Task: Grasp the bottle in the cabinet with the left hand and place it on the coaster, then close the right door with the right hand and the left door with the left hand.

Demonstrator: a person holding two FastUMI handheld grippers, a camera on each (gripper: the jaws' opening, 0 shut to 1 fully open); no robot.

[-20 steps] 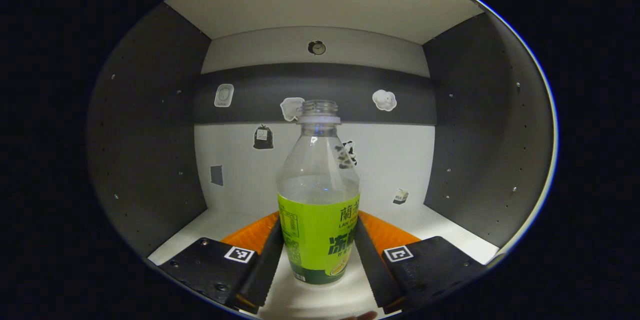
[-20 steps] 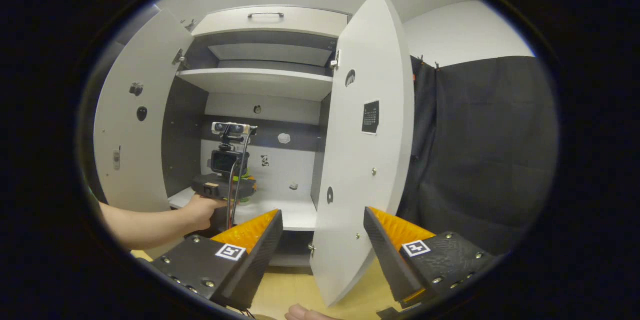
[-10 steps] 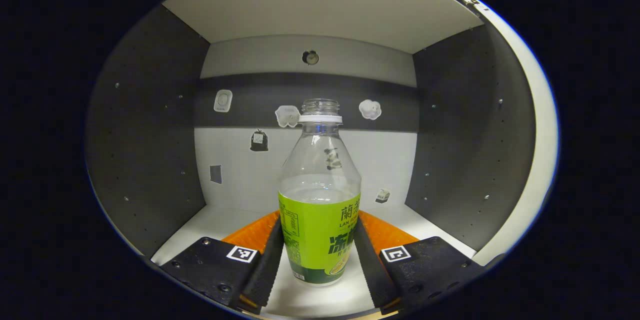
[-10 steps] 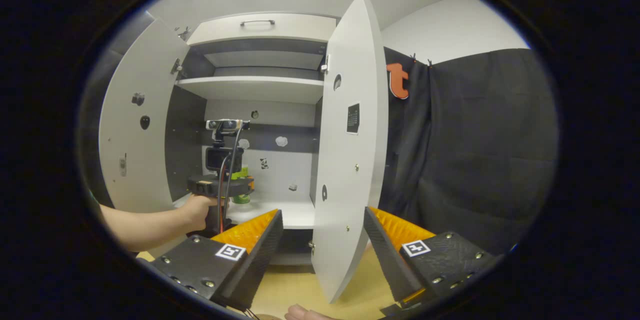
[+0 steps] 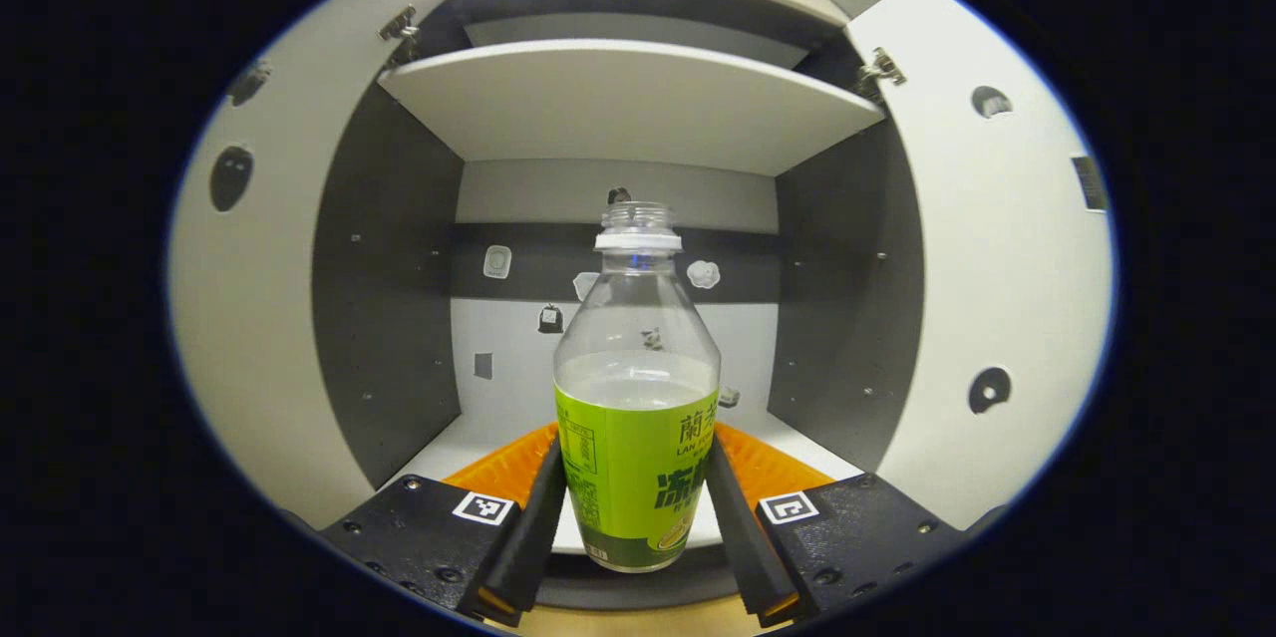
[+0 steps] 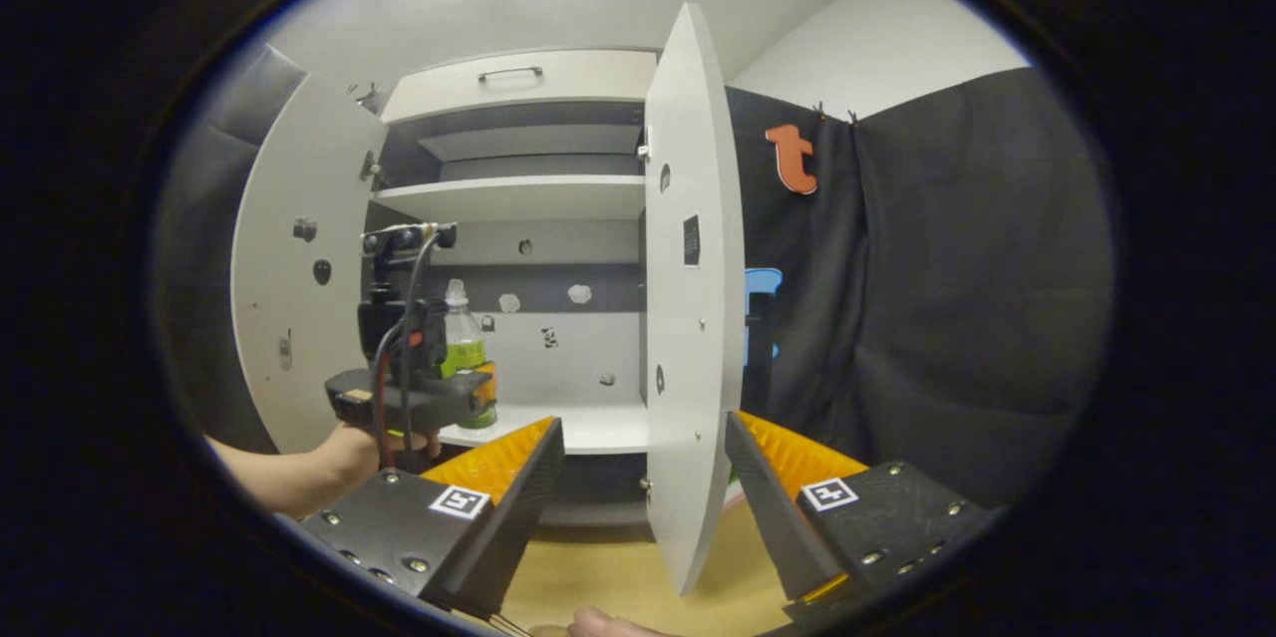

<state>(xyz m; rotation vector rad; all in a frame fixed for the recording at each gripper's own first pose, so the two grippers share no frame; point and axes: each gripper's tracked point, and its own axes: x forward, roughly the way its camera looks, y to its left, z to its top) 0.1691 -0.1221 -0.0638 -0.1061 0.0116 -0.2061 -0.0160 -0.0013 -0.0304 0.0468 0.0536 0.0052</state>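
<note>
Left gripper view: at the bottom centre of the frame the left claw [image 5: 636, 517] is clenched on the bottle [image 5: 636, 398], one finger pressed against each side of its green label. The bottle stands upright in the middle of the frame, uncapped, its clear upper part showing liquid up to just above the label. Its base hangs in front of the front edge of the cabinet's lower shelf [image 5: 439, 443], not resting on it. Behind it the cabinet [image 5: 384, 298] is open, with dark side walls and small stickers on the pale back wall. A white upper shelf [image 5: 628, 99] spans the top of the frame. The left door [image 5: 249, 318] stands open at the left edge and the right door [image 5: 997, 298] at the right edge.

Right gripper view: the right claw [image 6: 643, 477] at the bottom is released, its fingers wide apart with nothing between them. The lower edge of the right door [image 6: 693, 338], seen nearly edge-on, stands in the centre of the frame beyond the gap between the fingers. Left of centre a hand [image 6: 384, 438] holds the left claw [image 6: 478, 393] with the bottle [image 6: 464, 343] in front of the open cabinet. A wooden tabletop [image 6: 598, 577] lies along the bottom.
</note>
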